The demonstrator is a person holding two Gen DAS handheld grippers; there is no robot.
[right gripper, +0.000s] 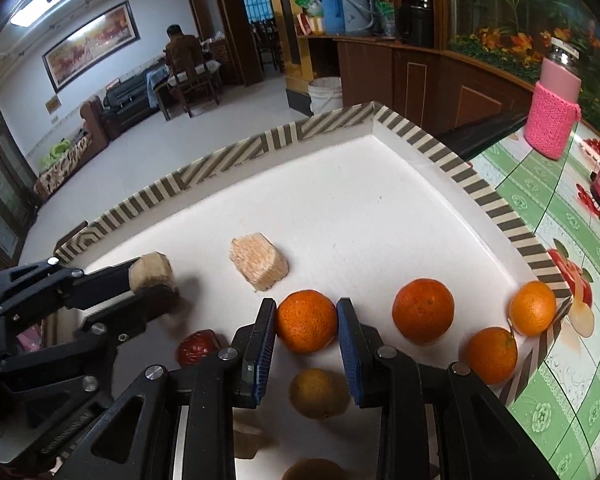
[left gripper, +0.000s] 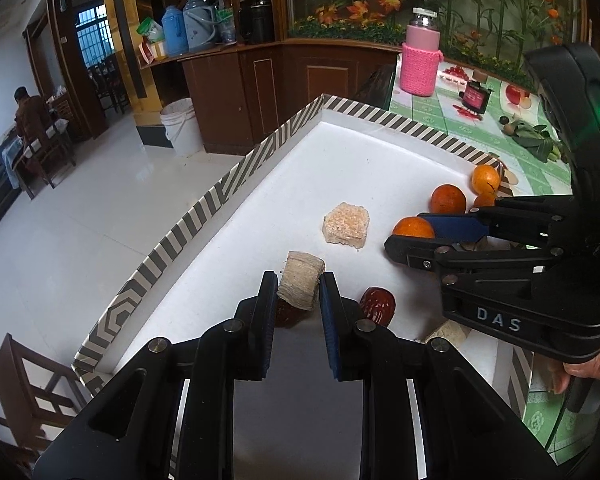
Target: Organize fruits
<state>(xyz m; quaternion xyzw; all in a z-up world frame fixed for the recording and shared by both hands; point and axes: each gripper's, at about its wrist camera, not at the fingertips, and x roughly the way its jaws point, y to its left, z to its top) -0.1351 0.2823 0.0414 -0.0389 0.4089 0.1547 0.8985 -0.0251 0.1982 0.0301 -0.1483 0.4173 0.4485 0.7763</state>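
A white tray with a striped rim [left gripper: 236, 176] [right gripper: 420, 136] lies on the table. My left gripper [left gripper: 299, 286] is shut on a pale fibrous block [left gripper: 301, 285], held just above the tray; it also shows in the right wrist view [right gripper: 154, 276]. My right gripper [right gripper: 306, 322] is shut on an orange [right gripper: 306, 321], which also shows in the left wrist view [left gripper: 414, 228]. Three more oranges [right gripper: 423, 311] [right gripper: 491, 355] [right gripper: 533, 307] lie at the tray's right side. A second pale block [left gripper: 346, 229] [right gripper: 259, 261] lies mid-tray. A red fruit [left gripper: 378, 305] [right gripper: 197, 347] lies near my left fingers.
A yellow-brown fruit [right gripper: 319, 393] lies under my right gripper, another [right gripper: 314, 470] at the bottom edge, and a further pale block [right gripper: 246, 438] beside them. A pink-sleeved bottle [left gripper: 420, 56] and a small dark box [left gripper: 475, 98] stand on the green tablecloth [left gripper: 424, 110] beyond the tray.
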